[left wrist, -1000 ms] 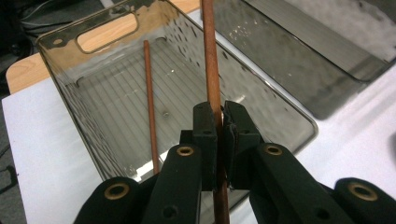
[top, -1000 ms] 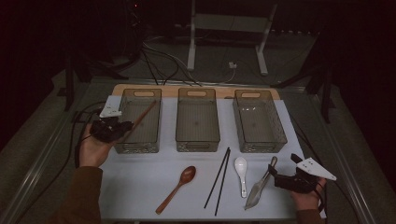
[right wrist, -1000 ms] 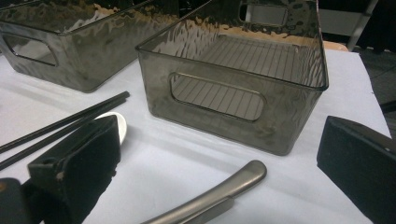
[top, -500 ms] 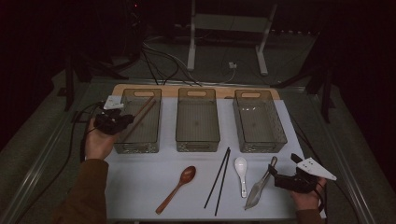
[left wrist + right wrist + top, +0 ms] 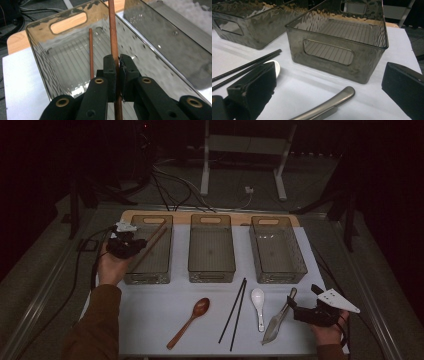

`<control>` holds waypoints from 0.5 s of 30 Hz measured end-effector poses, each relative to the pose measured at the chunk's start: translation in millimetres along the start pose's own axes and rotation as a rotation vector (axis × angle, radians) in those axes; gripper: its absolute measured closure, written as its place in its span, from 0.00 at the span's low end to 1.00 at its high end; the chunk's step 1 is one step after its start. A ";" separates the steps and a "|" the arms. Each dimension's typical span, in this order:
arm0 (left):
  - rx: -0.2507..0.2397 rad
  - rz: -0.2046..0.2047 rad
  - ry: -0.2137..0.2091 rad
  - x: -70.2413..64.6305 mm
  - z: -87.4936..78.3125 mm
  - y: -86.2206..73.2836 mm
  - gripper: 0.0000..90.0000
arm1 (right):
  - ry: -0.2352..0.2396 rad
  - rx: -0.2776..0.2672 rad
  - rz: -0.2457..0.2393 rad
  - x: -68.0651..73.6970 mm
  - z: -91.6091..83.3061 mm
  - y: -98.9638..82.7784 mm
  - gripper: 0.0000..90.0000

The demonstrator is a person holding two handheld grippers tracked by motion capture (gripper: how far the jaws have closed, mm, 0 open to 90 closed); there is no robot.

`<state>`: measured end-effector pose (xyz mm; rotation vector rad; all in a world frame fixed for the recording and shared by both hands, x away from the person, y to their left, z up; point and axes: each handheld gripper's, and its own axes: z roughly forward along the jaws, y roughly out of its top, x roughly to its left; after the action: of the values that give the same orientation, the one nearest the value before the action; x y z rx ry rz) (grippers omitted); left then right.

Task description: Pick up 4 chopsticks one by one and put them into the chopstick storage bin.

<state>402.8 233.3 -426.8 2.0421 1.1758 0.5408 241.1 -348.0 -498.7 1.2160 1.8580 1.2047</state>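
The left gripper (image 5: pixel 131 245) has carried its brown chopstick (image 5: pixel 114 42) farther over the left bin (image 5: pixel 150 270), pinching it tight. A second brown chopstick (image 5: pixel 91 52) stands just beside its jaws. The right gripper (image 5: pixel 329 87) sits spread above a metal handle (image 5: pixel 329 102).

We find open white tabletop (image 5: pixel 150 310) in front of the three smoky bins, though its middle is strewn with the wooden spoon (image 5: pixel 190 321), the black chopsticks (image 5: pixel 235 312), the white spoon (image 5: pixel 258 306) and the metal server (image 5: pixel 280 317), with narrow lanes between them. The left bin (image 5: pixel 150 251) is partly barred by two brown chopsticks (image 5: pixel 152 242) slanting over it from the left gripper (image 5: pixel 131 245), while the middle bin (image 5: pixel 211 249) and the right bin (image 5: pixel 277 250) stand open from above. Between the bins we see slim gaps, and the right gripper (image 5: pixel 295 307) has the server's handle lying between its wide-parted jaws.
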 end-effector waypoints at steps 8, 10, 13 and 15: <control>-0.058 -0.108 -0.026 7.0 16.3 -0.7 0.51 | 0.001 -0.002 0.002 0.0 -0.5 0.1 0.00; -0.043 -0.113 0.002 4.6 18.1 -0.4 0.28 | 0.001 -0.004 0.003 -0.8 -1.3 -0.1 0.00; -0.036 -0.102 0.012 1.2 17.5 0.2 0.18 | -0.001 -0.004 0.007 -1.5 -0.9 -0.3 0.00; -0.034 -0.105 0.024 0.0 17.2 0.3 0.15 | 0.002 -0.004 0.003 -0.8 -0.9 0.0 0.00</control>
<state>414.1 226.9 -438.0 1.9381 1.2713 0.5315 240.7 -349.0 -498.3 1.2168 1.8550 1.2108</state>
